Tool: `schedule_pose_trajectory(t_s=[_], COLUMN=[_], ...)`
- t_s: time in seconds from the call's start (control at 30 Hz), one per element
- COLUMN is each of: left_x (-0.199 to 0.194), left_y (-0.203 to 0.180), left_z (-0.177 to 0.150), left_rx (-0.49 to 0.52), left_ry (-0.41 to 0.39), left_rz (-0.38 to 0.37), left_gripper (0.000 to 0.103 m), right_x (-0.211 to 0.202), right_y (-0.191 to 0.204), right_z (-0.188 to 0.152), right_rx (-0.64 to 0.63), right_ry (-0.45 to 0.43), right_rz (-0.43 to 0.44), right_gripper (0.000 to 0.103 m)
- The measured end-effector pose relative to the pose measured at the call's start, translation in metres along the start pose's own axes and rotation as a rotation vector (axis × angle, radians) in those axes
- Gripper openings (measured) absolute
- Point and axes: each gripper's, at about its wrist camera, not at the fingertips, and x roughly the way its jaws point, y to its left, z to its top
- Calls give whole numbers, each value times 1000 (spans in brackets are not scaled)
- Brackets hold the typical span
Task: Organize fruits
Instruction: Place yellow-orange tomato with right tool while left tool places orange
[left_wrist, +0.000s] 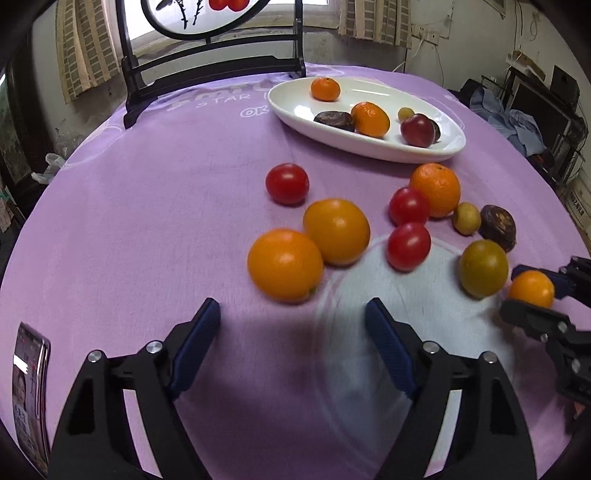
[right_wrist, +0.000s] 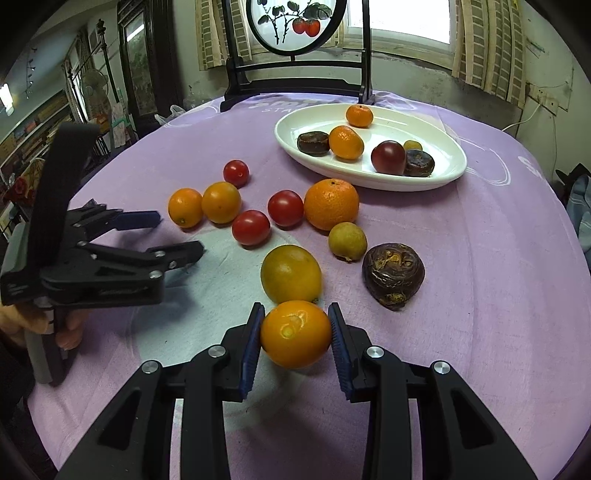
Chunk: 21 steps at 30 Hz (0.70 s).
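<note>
While your right gripper (right_wrist: 295, 334) has its fingers clamped on a small orange fruit (right_wrist: 295, 334) at the near edge of the pile, the left gripper (left_wrist: 291, 314) is empty, fingers spread wide with nothing between them, sitting just short of the two orange fruits (left_wrist: 284, 264) on the near left of the spread. So you're mid-run on the sorting: one piece in hand on the right, the next one lined up on the left.

The white oval plate (right_wrist: 369, 182) sits at the far side of the worktop (right_wrist: 480, 258), right of centre, and it already has a handful of stuff in it: two small oranges, a dark red one, a little yellowish one and a couple of dark brown wrinkly ones. Still loose on the purple cloth: three red tomatoes, a big mandarin (right_wrist: 331, 204), a greenish-yellow fruit (right_wrist: 291, 274) just beyond your held one, a small yellow one (right_wrist: 347, 242) and a brown wrinkly one (right_wrist: 393, 275) to the right.

I'd say the next move is to carry the right-hand fruit up and over the loose pile to the plate and let go in a bare spot, maybe the far right part of the dish. Lift it clear first, since the greenish-yellow fruit is nearly touching it and round stuff rolls easily. For the left, you'd push forward around the nearer orange fruit and squeeze; its neighbour is touching it, so come in square.
</note>
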Motion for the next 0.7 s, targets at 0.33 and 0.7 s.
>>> schedule_pose_trajectory(t_s=[0.33,0.7], left_x=[2,-55], left_y=[-1,1], left_z=[12,2], left_rx=[6,17], left_ry=[0,-85], left_rz=[-41,-155], left_gripper=[38,38], right_x=[-3,-21], right_y=[-2,-5], right_z=[-1,4], right_rx=[-1,41], right_ry=[-16,-82], right_rz=[19,46], right_gripper=[36,35])
